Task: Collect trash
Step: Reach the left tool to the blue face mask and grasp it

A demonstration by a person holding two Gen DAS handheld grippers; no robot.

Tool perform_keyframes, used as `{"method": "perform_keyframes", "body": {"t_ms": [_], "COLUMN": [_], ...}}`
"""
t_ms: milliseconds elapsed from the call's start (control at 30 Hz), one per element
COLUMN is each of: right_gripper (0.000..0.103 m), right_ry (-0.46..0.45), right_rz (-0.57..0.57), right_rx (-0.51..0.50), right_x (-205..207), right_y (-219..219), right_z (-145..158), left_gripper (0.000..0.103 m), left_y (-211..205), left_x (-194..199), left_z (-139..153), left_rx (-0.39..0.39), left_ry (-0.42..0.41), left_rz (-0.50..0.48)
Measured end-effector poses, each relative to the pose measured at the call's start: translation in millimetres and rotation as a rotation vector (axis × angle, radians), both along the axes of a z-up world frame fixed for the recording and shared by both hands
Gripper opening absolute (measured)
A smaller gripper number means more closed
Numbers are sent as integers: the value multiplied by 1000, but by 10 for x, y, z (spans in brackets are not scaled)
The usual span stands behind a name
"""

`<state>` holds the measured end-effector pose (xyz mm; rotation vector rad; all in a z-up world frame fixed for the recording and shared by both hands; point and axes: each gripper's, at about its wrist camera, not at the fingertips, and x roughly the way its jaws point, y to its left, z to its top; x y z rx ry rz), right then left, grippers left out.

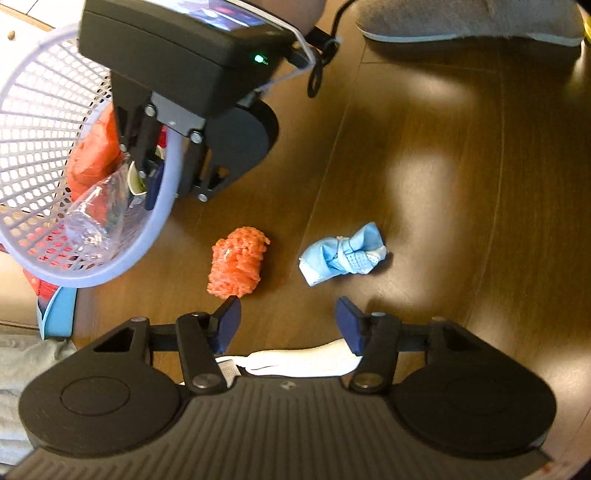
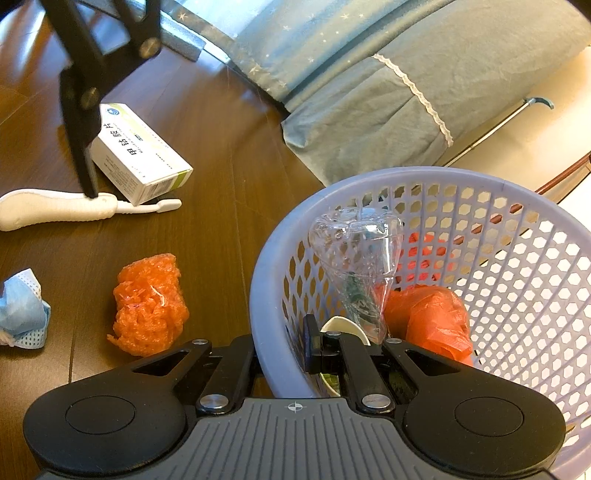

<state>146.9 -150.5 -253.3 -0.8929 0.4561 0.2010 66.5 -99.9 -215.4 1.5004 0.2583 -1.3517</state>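
Observation:
My left gripper [image 1: 288,319] hangs open just above the wooden floor. An orange net wad [image 1: 238,264] lies right ahead of its left fingertip, and a crumpled blue face mask [image 1: 341,253] lies ahead of its right one. A white sock [image 1: 295,360] lies beneath it. My right gripper [image 2: 286,356] is shut on the rim of a lavender mesh basket [image 2: 424,177], one finger inside and one outside. The basket holds a clear plastic bottle [image 2: 356,258], an orange bag [image 2: 428,317] and a white cup [image 2: 345,326]. The left wrist view shows the basket [image 1: 33,155] tilted.
A white medicine box [image 2: 140,155] and a white toothbrush [image 2: 155,206] lie on the floor beyond the sock [image 2: 51,210]. A blue-grey bed cover [image 2: 369,103] hangs down behind the basket. A slipper [image 1: 469,18] stands at the far edge. A cable [image 1: 317,70] trails from the right gripper.

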Motion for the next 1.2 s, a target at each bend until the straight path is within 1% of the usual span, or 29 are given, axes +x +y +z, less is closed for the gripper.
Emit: {"method": "perform_keyframes", "body": {"t_ms": [100,267,433,633,733,833,900,933,967,1000,1100,1200], "right_gripper": [4,4,4,4,4,4,4,4,4,4,4,4], "right_ry": [0,0,0,0,0,0,1,1,0,1,1,0], "right_rz": [-2,-1,-2,-3,-3,-3,-3,-4,-4,-4,-4,-4], "right_rx": [3,3,2,4,4,5,4,5,5,6,5,6], "right_x": [0,2,3,3,2,1,2,2,2,3,4,4], "right_y": [10,3,3,3,4,6,3,3,3,2,4,2], "right_z": [-11,-2,-3,-2,1,0,3,3,3,4,1,3], "left_gripper": [51,50,49,45,44,38,28,26,22,17,12,10], "left_y": [-15,-46,-68,-113,-124,-129,-132,-135,-139,-148,-163,-163], "left_x": [4,-3,-37,-46,-77,-100,-105,-104,-98,-85,-38,4], "left_z": [-27,-84,-158,-247,-281,-332,-364,-372,-373,-364,-335,-304], "left_rx": [3,18,34,56,67,84,99,101,99,95,91,80], "left_ry": [1,-20,-61,-94,-109,-129,-136,-141,-144,-143,-133,-129], "left_rz": [-8,-49,-122,-189,-244,-290,-308,-309,-306,-295,-268,-248]}}
